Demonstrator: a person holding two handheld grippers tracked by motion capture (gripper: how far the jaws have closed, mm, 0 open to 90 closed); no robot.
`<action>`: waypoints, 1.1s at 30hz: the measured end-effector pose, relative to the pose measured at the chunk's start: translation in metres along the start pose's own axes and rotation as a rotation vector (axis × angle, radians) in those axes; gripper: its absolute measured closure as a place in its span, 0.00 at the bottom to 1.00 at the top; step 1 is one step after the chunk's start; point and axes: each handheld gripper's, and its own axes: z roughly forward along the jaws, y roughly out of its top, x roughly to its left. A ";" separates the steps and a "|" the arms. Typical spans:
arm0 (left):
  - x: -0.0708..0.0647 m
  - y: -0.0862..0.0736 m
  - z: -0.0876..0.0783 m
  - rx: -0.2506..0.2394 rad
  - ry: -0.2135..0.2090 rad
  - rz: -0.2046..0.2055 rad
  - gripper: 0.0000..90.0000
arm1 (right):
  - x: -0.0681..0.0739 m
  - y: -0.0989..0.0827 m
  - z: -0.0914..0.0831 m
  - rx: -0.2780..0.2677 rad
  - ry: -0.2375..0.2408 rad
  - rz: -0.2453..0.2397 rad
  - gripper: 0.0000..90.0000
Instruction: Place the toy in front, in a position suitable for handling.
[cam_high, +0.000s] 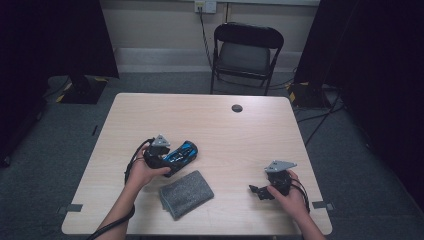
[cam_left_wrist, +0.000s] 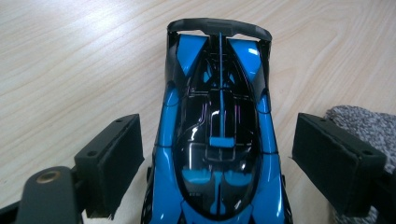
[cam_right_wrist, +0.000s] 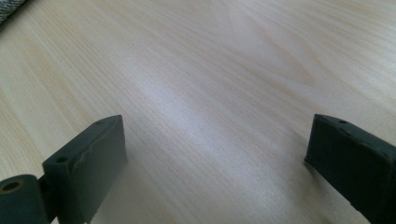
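A blue and black toy race car (cam_high: 184, 151) stands on the wooden table (cam_high: 235, 135), left of centre. My left gripper (cam_high: 172, 157) is open, one jaw on each side of the car. In the left gripper view the car (cam_left_wrist: 219, 130) lies between the two pads with a gap on both sides, its rear wing pointing away. My right gripper (cam_high: 256, 191) rests low near the table's front right, open, and its own view has bare wood between the jaws (cam_right_wrist: 215, 158).
A folded grey cloth (cam_high: 186, 193) lies just in front of the car, near the front edge; its corner shows as grey cloth (cam_left_wrist: 369, 123) beside the left gripper's right jaw. A black cable grommet (cam_high: 237, 108) sits at the table's far side. A black folding chair (cam_high: 247, 52) stands beyond.
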 end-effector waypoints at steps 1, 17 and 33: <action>0.000 0.001 0.001 0.001 0.000 0.004 0.18 | 0.000 0.000 0.000 0.000 0.000 0.000 0.04; -0.001 0.003 0.016 0.055 0.017 0.036 0.18 | 0.000 0.000 0.000 0.000 0.001 -0.001 0.04; -0.003 0.002 0.024 0.065 0.037 0.066 0.23 | 0.000 0.000 0.000 0.000 0.003 -0.002 0.04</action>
